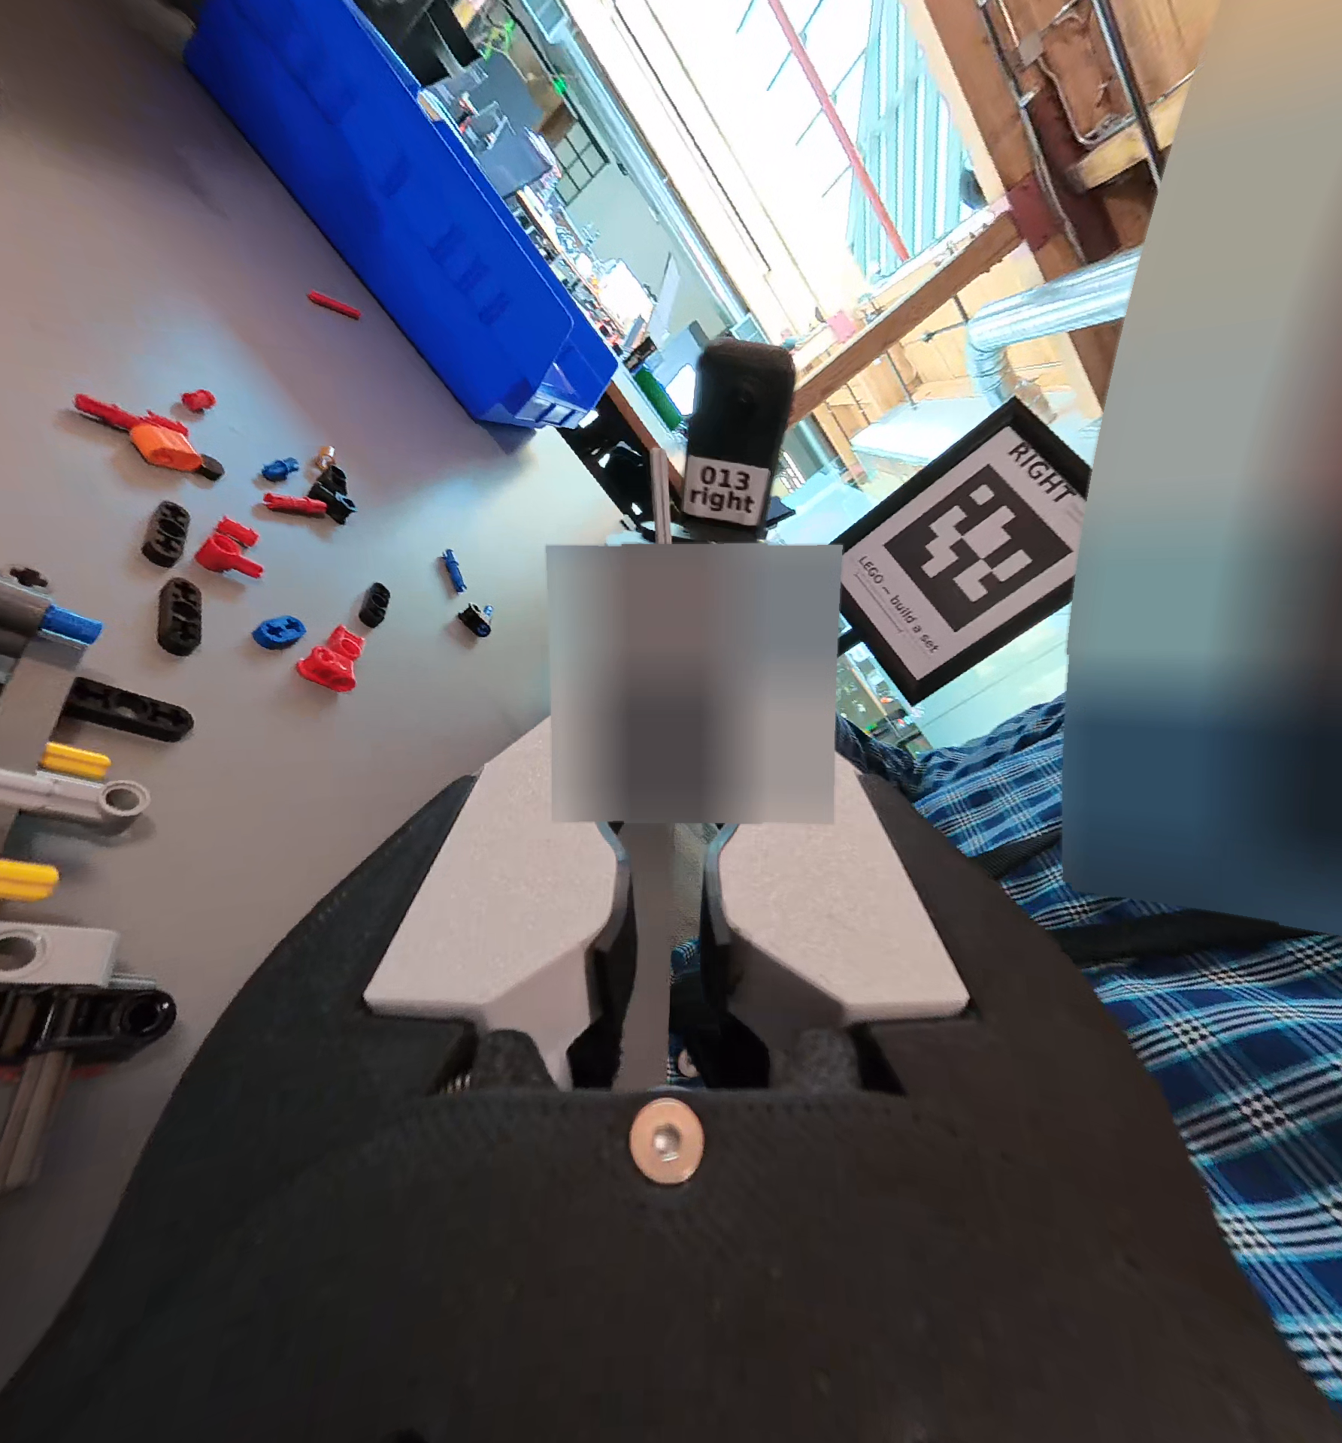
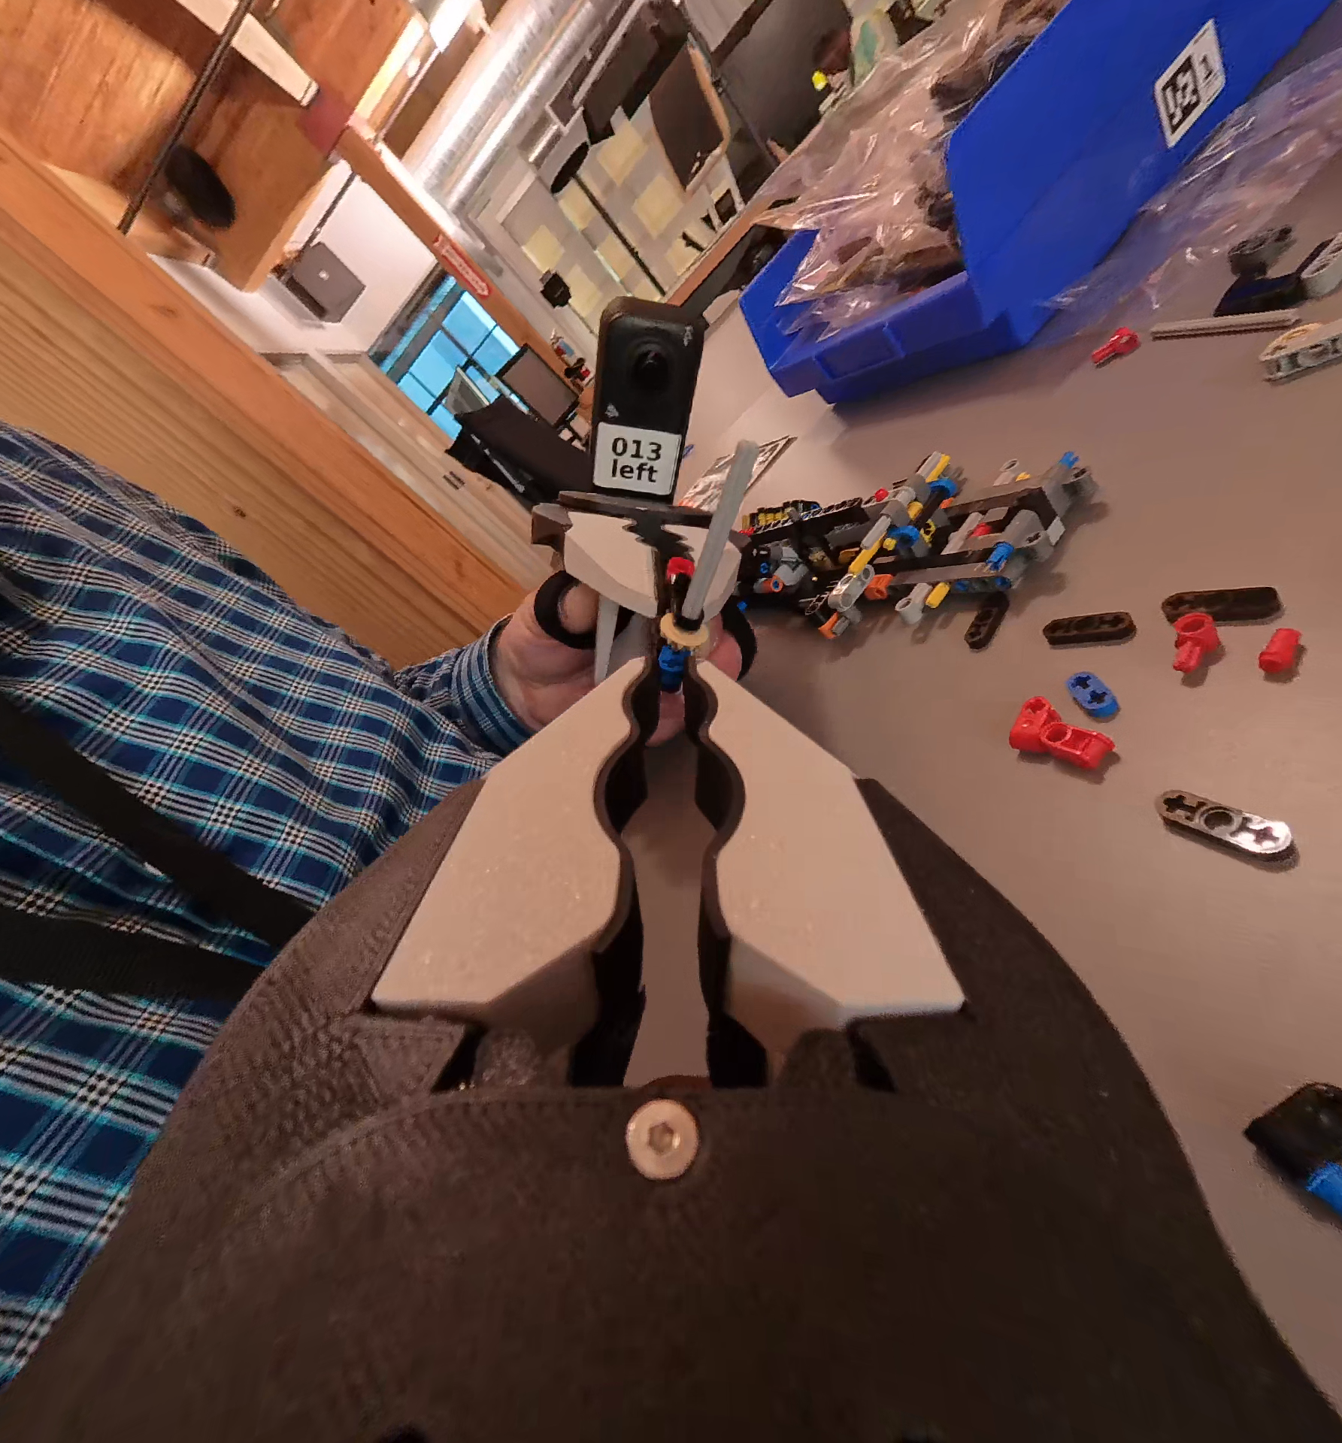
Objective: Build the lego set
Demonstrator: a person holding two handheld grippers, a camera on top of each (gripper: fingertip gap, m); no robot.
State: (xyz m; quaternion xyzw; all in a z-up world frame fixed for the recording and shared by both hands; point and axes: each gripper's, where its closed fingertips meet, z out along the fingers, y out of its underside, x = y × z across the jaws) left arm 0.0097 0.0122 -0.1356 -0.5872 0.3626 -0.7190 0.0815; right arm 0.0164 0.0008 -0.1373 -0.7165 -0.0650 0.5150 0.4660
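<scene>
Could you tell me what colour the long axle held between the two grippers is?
Light grey; the axle shows best in the right wrist view.

- The grey bench (image 2: 925, 898) carries everything; its surface is matte and plain.
- A blue bin (image 1: 386, 195) stands at the far side, with a second blue bin (image 2: 847, 312) beside it that holds clear plastic bags.
- The half-built chassis (image 2: 925, 539), black beams with grey, yellow, blue and orange parts, lies flat near the middle.
- Loose pieces lie scattered near it: black beams (image 2: 1220, 605), a red connector (image 2: 1058, 734), a blue oval plate (image 2: 1093, 692), and a dark three-hole beam (image 2: 1224, 828) apart from the rest.
- A thin red axle (image 1: 334, 304) lies alone just beside the bin.
- Grey beams (image 2: 1320, 351) and a long grey axle (image 2: 1222, 322) lie close to the bins.
</scene>
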